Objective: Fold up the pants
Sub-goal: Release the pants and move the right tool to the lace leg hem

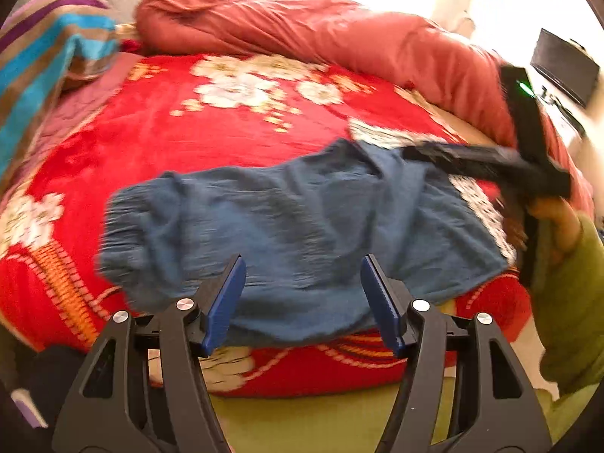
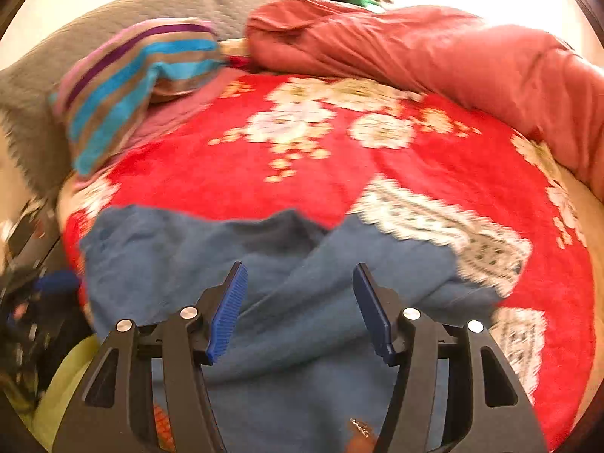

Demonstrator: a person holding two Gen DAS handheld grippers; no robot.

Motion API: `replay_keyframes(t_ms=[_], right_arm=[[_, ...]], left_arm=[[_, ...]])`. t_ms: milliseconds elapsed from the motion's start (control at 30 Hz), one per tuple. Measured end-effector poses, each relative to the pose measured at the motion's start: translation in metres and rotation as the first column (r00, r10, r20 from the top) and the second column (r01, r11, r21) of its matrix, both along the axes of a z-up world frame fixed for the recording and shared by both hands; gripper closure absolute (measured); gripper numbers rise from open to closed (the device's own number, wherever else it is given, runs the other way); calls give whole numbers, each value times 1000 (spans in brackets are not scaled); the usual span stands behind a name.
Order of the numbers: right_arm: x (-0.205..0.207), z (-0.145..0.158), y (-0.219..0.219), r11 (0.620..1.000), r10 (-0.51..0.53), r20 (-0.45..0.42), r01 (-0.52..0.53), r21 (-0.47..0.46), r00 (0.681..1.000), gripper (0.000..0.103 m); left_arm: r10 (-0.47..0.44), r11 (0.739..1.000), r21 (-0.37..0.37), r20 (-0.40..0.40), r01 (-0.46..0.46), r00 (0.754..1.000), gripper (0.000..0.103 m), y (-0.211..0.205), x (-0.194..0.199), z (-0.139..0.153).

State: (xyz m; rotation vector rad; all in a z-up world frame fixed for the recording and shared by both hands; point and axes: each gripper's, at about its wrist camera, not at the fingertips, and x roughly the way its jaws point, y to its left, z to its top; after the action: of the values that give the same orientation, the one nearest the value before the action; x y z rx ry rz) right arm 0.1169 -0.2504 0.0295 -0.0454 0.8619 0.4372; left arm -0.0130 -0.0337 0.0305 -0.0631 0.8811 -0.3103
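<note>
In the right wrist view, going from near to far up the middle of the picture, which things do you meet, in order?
Right gripper, open → blue pants → red floral blanket → salmon-red duvet, bunched at the far side.

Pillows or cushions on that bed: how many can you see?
1 for sure: the striped pillow at the far left against the grey headboard. The rumpled pink quilt could hide more.
</note>
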Motion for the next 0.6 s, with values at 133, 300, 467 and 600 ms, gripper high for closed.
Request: replay_keyframes(t_ms=[133,300,467,600], right_arm=[[41,-7,-5,998,-56,-35,56,-13,998,46],[89,-25,0,994,-100,-93,95,-49,991,46],[123,-47,14,989,-128,-148,115,-89,981,46],[146,-68,19,980,-177,-185,155,-128,967,46]], left_arm=[[-70,997,-21,-44,70,997,48,-27,15,-9],[-144,989,-48,-109,139,984,48,-56,36,-24],[-178,983,-63,-178,170,968,48,-74,62,-38],[-178,983,-81,-217,164,960,46,-82,73,-51]])
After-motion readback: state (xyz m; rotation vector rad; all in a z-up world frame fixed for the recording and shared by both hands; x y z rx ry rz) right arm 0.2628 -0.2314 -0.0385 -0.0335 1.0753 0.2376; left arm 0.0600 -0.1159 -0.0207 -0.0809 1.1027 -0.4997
